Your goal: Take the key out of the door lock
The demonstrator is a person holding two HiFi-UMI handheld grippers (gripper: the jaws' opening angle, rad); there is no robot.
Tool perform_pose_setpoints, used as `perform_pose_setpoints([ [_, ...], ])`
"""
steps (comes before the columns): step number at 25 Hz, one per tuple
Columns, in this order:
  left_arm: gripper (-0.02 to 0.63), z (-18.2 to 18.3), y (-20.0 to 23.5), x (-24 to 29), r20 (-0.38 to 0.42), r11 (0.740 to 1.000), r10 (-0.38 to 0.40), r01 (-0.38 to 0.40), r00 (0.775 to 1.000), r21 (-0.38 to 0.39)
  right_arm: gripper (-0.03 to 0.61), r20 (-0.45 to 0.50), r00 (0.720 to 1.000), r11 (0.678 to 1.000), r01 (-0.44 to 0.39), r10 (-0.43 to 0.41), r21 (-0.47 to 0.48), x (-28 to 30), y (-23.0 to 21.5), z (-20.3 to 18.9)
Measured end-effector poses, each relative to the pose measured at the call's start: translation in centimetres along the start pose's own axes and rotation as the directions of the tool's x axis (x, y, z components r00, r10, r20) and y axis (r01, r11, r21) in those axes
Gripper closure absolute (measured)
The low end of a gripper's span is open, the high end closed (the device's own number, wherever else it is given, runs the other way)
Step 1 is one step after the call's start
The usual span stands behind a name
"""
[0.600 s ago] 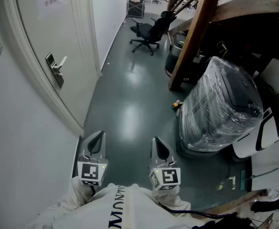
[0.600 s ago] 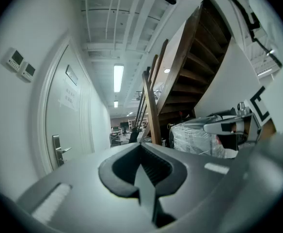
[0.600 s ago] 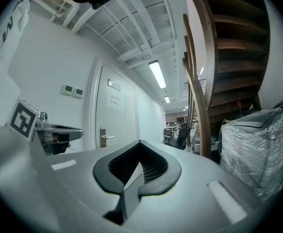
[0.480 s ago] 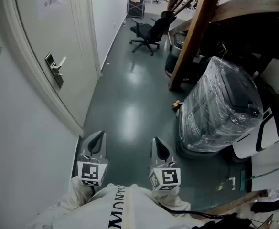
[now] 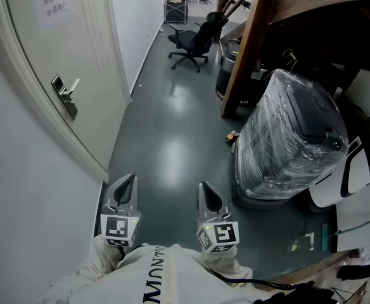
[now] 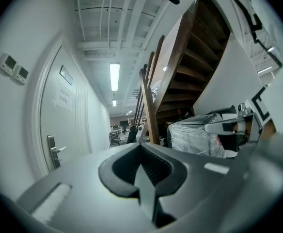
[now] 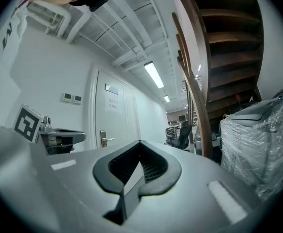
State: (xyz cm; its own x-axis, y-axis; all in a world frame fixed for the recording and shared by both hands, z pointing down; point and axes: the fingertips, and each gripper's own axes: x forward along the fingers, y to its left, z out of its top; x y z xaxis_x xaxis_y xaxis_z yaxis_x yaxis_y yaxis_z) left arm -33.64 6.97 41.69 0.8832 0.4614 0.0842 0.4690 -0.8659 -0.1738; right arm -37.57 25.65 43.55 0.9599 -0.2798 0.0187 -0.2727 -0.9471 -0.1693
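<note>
The white door [image 5: 58,49] stands at the left, with a metal lock plate and lever handle [image 5: 64,95] well ahead of both grippers. No key can be made out at this distance. My left gripper [image 5: 125,187] and right gripper [image 5: 209,198] are held side by side low in the head view, level, both shut and empty. The lock plate [image 6: 53,151] is small and far off in the left gripper view, left of the closed left gripper [image 6: 141,147]. It also shows, as lock plate [image 7: 104,140], left of the closed right gripper [image 7: 140,143].
A plastic-wrapped bulky object [image 5: 293,138] stands at the right beside a slanted wooden stair beam [image 5: 248,49]. A black office chair [image 5: 194,40] is down the corridor. A small yellow item [image 5: 231,136] lies on the dark floor [image 5: 166,138]. A paper notice [image 5: 53,4] is on the door.
The head view has shifted slightly, so the door handle now sits a little further left and lower. Both grippers keep their place and stay shut.
</note>
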Motion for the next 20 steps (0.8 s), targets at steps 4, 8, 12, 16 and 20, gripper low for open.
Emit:
perform_pose_setpoints([
  [4,0.614,0.3,-1.8,0.6,-0.008,1.000,0.001,-0.001,1.000,0.007,0.578,-0.010,1.000,1.000,-0.003,0.003,0.017,-0.6,-1.9,-0.2],
  [8,0.614,0.1,-3.2,1.0,-0.013,1.000,-0.006,0.006,1.000,0.007,0.578,-0.011,1.000,0.999,0.001,0.000,0.034,-1.1,-3.2,-0.6],
  [12,0.614,0.2,-3.5,2.1,-0.004,1.000,-0.020,0.020,1.000,0.024,0.578,-0.002,1.000,0.999,0.006,-0.006,0.036,-1.1,-3.9,-0.8],
  [16,0.614,0.2,-3.8,3.7,-0.008,0.999,-0.039,0.040,0.999,0.024,0.578,-0.004,1.000,0.998,0.014,-0.014,0.053,-0.6,-4.9,-1.0],
  [20,0.614,-0.3,-3.2,5.8,-0.006,0.998,-0.051,0.051,0.999,0.021,0.578,-0.015,1.000,0.998,0.023,-0.022,0.050,1.1,-5.7,-1.5],
])
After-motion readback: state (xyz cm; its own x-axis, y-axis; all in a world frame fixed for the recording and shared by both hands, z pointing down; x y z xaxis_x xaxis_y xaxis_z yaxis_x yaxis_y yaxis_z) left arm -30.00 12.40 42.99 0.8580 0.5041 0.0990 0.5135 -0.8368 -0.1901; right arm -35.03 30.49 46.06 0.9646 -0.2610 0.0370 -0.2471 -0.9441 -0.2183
